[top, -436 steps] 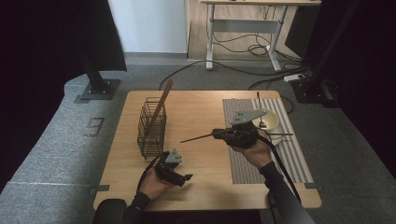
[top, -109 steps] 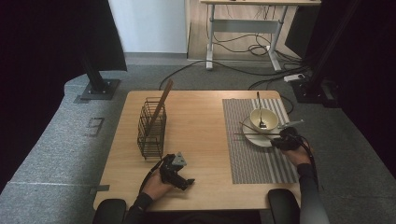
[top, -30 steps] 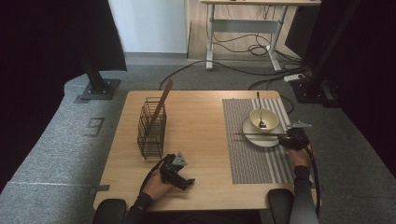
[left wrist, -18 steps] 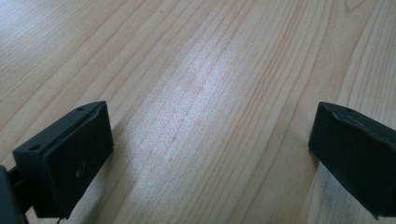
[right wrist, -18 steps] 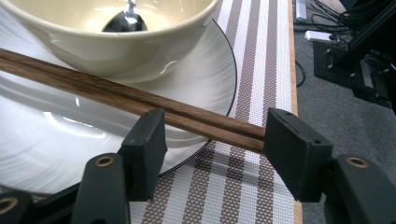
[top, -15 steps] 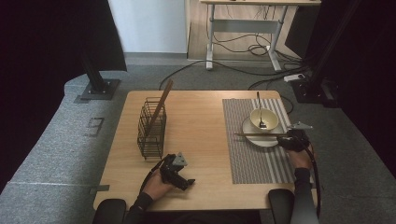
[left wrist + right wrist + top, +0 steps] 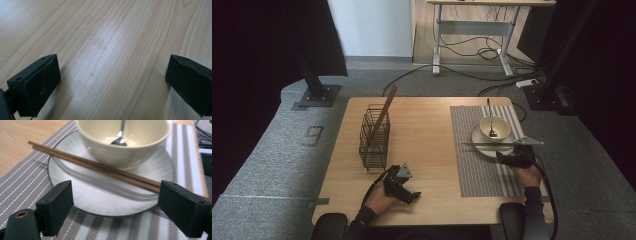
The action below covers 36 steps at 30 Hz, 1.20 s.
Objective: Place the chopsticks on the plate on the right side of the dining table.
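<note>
A pair of slim, dark brown wooden chopsticks (image 7: 100, 167) lies side by side across the near rim of a round white plate (image 7: 75, 195), whose glazed face carries faint radial ribs and a thin dark edge line. The sticks run from the plate's left edge to its right, their far end passing behind the right jaw in the right gripper view. Just behind them, in the middle of the plate, stands a smooth cream ceramic bowl (image 7: 125, 147) with a metal spoon (image 7: 120, 137) resting inside it, its handle leaning over the far rim. The plate sits on a woven placemat (image 7: 22, 192) striped in grey-brown and white, which covers the right part of the pale, straight-grained wooden table (image 7: 427, 130).

The right gripper (image 7: 116, 206) hangs low over the mat at the plate's near edge; its blocky matte black jaws have just been opening and now stand wide apart, with the chopsticks lying free on the plate beyond them, gripped by nothing. The left gripper (image 7: 112, 80) rests near the table's front edge, its jaws open over bare wood. At the table's left stands a dark wire basket (image 7: 374, 137) of thin upright rods, a flat brown wooden stick (image 7: 384, 110) leaning out of it
</note>
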Motion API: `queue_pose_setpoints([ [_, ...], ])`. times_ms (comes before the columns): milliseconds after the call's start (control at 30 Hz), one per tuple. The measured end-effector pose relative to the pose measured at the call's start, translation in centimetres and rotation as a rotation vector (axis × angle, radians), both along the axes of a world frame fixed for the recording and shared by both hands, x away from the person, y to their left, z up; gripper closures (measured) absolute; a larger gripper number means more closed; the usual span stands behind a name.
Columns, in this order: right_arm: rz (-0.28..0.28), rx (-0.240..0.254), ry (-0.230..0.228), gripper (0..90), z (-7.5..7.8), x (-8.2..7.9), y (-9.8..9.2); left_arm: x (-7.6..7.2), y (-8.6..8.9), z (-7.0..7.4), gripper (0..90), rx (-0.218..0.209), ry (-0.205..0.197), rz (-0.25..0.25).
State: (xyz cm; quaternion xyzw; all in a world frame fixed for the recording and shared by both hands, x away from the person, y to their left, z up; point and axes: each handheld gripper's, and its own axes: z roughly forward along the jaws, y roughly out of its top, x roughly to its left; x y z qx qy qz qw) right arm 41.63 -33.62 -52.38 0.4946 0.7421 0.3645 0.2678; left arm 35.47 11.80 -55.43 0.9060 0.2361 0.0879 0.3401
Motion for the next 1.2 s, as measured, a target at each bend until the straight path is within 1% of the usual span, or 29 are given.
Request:
queue_pose_setpoints([
  [67,0.003,0.008,0.017,0.0,-0.4,0.0,0.6,0.0,0.0,0.0,0.0,0.0,0.0,0.0],
  [133,0.024,0.033,0.024,0.0,-0.6,-0.2,1.3,0.0,0.0,0.0,0.0,0.0,0.0,-0.001],
  [200,0.06,0.038,0.025,0.0,-0.6,-0.3,2.2,0.0,0.0,0.0,0.0,0.0,0.0,-0.001],
  [267,0.087,0.018,0.025,0.0,-0.7,-0.1,3.2,0.0,0.0,0.0,0.0,0.0,0.0,-0.001],
  [367,0.114,-0.02,0.046,0.0,-1.2,0.3,4.8,0.0,0.0,0.0,0.0,0.0,0.0,-0.001],
  [467,0.129,-0.069,0.063,0.0,-1.7,0.7,5.9,0.0,0.0,0.0,0.0,0.0,0.0,-0.001],
  [500,0.13,-0.067,0.065,0.0,-1.8,0.8,6.0,0.0,0.0,0.0,0.0,0.0,0.0,-0.001],
  [700,0.123,-0.012,0.07,0.0,-1.9,1.3,5.8,0.0,0.0,0.0,0.0,0.0,0.0,0.0],
  [967,0.112,-0.01,0.068,0.0,-2.2,1.7,5.4,0.0,0.0,0.0,0.0,0.001,-0.001,-0.002],
  [1100,0.109,0.001,0.068,0.0,-2.2,1.8,5.2,0.0,0.0,0.0,0.0,0.002,-0.001,-0.002],
  [1200,0.111,-0.006,0.066,0.0,-2.2,1.9,5.3,0.0,0.0,0.0,0.0,0.002,-0.001,-0.002],
])
